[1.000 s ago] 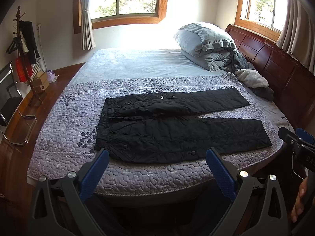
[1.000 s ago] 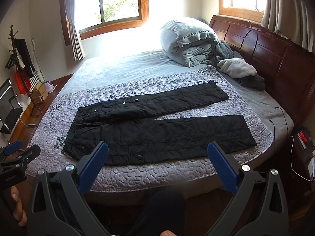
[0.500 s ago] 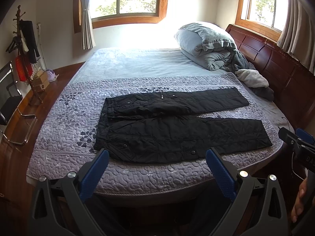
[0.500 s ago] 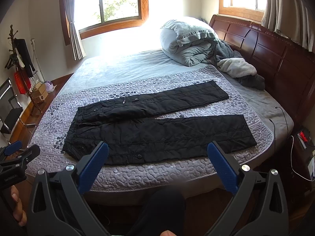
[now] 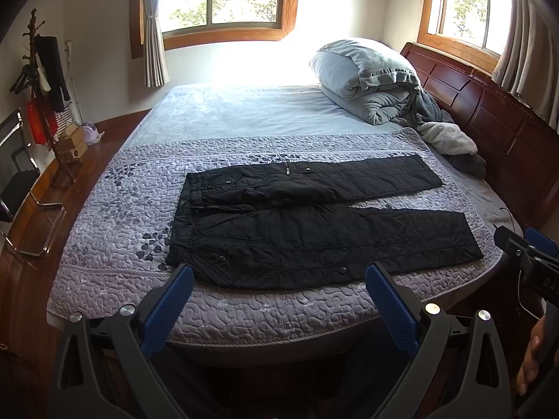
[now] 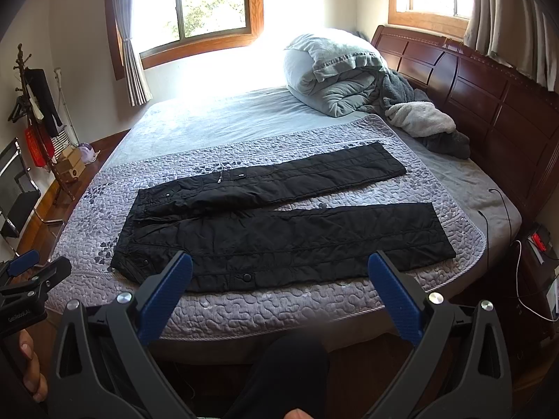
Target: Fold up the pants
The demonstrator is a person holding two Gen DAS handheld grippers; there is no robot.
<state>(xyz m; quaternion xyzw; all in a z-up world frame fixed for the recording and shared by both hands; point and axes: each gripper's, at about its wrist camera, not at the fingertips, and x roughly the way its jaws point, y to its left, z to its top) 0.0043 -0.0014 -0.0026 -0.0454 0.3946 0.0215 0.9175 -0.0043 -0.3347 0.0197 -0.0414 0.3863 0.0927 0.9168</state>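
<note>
Black quilted pants [image 5: 314,223] [image 6: 279,223] lie flat on the purple quilted cover of the bed, waist to the left, both legs stretched to the right and spread slightly apart. My left gripper [image 5: 279,300] hovers open before the bed's near edge, short of the waist end, holding nothing. My right gripper [image 6: 279,296] is open too, off the near edge in front of the nearer leg. Each gripper shows at the border of the other's view: the right gripper [image 5: 524,255] and the left gripper [image 6: 31,276], each with a hand below it.
A rolled grey duvet [image 5: 367,80] and loose blankets [image 5: 450,139] sit at the bed's far right by the dark wooden headboard [image 6: 489,104]. A coat stand [image 5: 45,104], boxes and a chair [image 5: 21,188] stand on the wooden floor at left. Cables and a power strip [image 6: 539,241] lie at right.
</note>
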